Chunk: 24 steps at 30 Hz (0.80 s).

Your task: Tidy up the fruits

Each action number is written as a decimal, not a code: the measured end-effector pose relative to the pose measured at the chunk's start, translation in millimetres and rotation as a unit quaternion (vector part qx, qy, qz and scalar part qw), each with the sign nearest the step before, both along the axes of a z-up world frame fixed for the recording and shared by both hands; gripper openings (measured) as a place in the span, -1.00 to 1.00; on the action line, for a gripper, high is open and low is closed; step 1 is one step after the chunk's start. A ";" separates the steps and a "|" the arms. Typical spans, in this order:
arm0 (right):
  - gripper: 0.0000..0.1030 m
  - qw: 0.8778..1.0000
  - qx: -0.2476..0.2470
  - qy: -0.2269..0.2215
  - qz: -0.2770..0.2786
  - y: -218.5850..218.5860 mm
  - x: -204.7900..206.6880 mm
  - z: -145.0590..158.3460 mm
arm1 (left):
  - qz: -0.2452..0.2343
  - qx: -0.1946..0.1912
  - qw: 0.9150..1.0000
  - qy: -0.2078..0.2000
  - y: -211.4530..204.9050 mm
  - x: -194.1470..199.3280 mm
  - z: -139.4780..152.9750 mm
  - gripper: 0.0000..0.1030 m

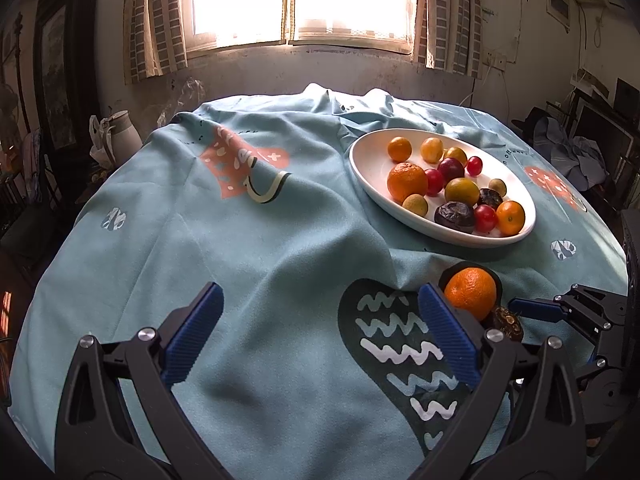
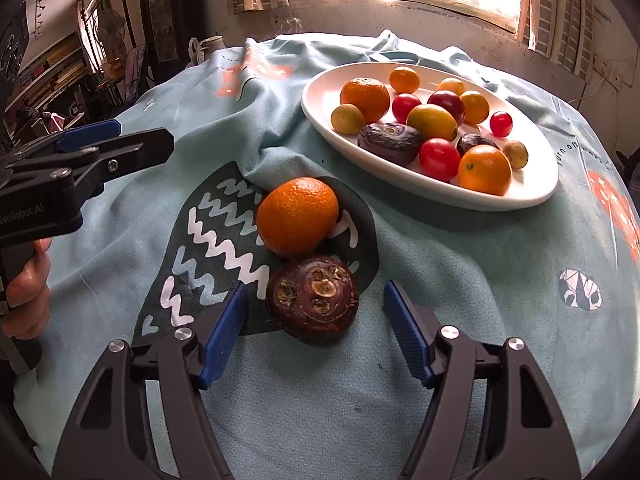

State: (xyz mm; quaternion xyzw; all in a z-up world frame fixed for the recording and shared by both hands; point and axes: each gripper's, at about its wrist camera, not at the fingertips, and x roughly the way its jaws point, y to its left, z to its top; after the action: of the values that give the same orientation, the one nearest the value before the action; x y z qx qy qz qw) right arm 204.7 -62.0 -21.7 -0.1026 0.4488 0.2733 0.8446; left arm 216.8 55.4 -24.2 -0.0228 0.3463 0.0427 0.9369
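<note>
A white oval plate (image 2: 532,196) (image 1: 362,168) holds several fruits: oranges, red cherry tomatoes, yellow kumquats and dark wrinkled fruits. On the cloth in front of it lie a loose orange (image 2: 297,216) (image 1: 470,292) and a dark brown water chestnut (image 2: 313,300) (image 1: 507,322), touching each other. My right gripper (image 2: 314,312) is open, its blue pads either side of the chestnut, not touching it. My left gripper (image 1: 320,320) is open and empty over bare cloth, left of the orange. It also shows in the right wrist view (image 2: 92,136).
A light blue patterned tablecloth (image 1: 240,240) with folds covers the round table. A white jug (image 1: 124,132) stands beyond the table's far left edge. A bright window and curtains are behind; clutter surrounds the table.
</note>
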 end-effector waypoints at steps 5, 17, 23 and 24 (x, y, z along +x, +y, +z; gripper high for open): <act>0.08 1.000 -0.010 -0.009 -0.012 -0.7 0.3 0.9 | 0.000 0.000 1.000 0.000 -0.4 -0.1 0.4 0.94; -0.17 1.000 0.004 -0.005 -0.023 -12.0 -3.9 7.3 | -0.009 0.011 1.000 0.002 -6.0 0.8 -3.1 0.94; -0.17 0.996 0.048 -0.013 -0.077 -45.6 1.3 26.2 | -0.083 0.010 0.997 -0.007 -28.4 -4.4 -3.5 0.94; -0.17 0.994 0.056 -0.012 -0.089 -52.0 3.2 28.5 | -0.103 0.003 0.995 -0.008 -33.7 -3.9 -4.2 0.94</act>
State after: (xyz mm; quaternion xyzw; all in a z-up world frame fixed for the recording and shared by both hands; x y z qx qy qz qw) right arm 207.9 -114.1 6.8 -0.0178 0.4297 0.2206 0.8754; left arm 213.0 21.8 -28.4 0.0155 0.3396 -0.0528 0.9390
